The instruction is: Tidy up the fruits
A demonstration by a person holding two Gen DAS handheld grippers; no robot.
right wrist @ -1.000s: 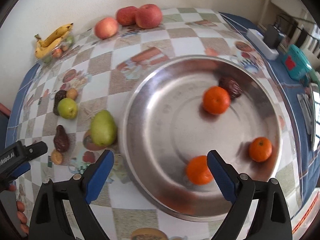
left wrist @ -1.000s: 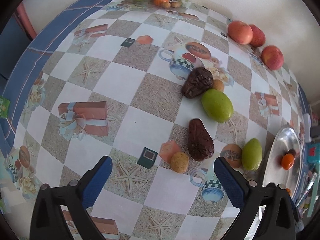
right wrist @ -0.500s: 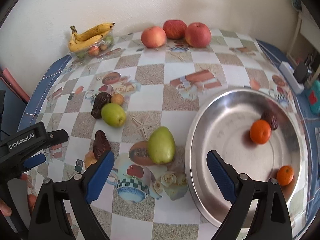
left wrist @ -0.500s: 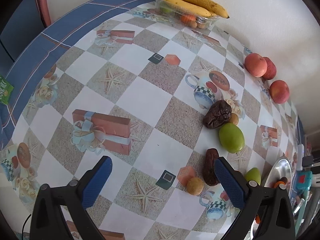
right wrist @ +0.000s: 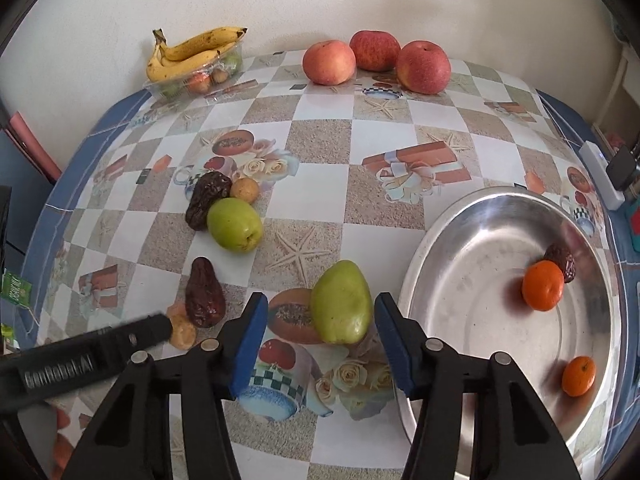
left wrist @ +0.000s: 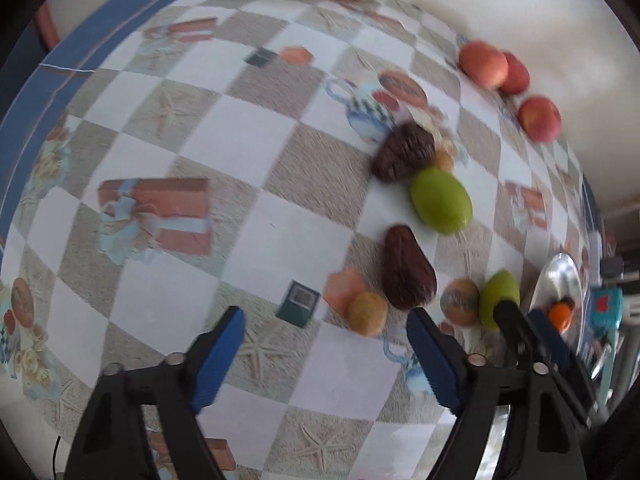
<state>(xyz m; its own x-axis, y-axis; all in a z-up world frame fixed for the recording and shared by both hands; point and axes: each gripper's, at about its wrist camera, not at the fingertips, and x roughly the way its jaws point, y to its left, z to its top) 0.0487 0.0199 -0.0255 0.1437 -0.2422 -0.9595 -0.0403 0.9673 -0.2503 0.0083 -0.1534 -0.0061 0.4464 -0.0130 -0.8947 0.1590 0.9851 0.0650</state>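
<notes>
In the right wrist view a green pear (right wrist: pixel 341 302) lies just left of the steel bowl (right wrist: pixel 452 240). My right gripper (right wrist: pixel 320 330) is open, its blue pads (right wrist: pixel 250 332) on either side of the pear's near end, with a gap on the left. The bowl holds two oranges (right wrist: pixel 542 286) and a dark date (right wrist: pixel 562 260). My left gripper (left wrist: pixel 324 334) is open low over the table. Just beyond its fingertips lie a small yellow fruit (left wrist: pixel 366 314) and a brown date (left wrist: pixel 408 268). A round green fruit (left wrist: pixel 440 202) and another date (left wrist: pixel 402 152) lie farther off.
Three apples (right wrist: pixel 376 58) stand along the back wall. Bananas (right wrist: pixel 192 50) rest on a clear tray of small fruit at the back left. A white power strip (right wrist: pixel 600 172) lies at the right edge of the table. The left gripper's arm (right wrist: pixel 100 354) reaches in from the lower left.
My right gripper has moved left from over the bowl to the pear, and its jaws have narrowed. My left gripper has dropped toward the small yellow fruit and the date, its jaws slightly narrower.
</notes>
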